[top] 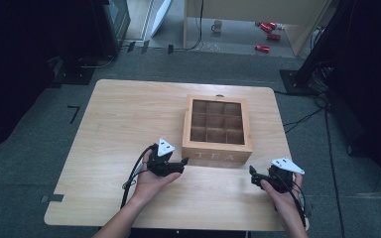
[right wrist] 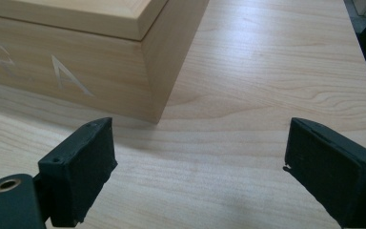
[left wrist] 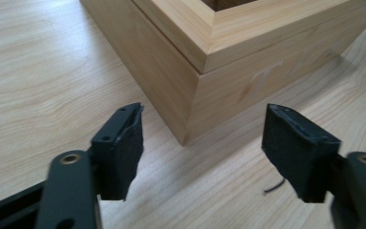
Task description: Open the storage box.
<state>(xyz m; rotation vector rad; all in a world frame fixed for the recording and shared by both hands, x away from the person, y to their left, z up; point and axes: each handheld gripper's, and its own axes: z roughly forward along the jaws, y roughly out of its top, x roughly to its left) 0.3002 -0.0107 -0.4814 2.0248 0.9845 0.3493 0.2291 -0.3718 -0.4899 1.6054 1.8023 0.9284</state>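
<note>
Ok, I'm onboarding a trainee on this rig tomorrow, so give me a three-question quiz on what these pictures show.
1. True or false: the lid of the wooden tea box is closed.
2. Which corner of the box does the left gripper face? A) near left B) far right C) far left
3. Fill in: the jaws of the right gripper stand ____, holding nothing.

Key:
1. True; the lid sits flat, and the compartments show through its window.
2. A.
3. Open; bare wooden table shows between them.
</note>
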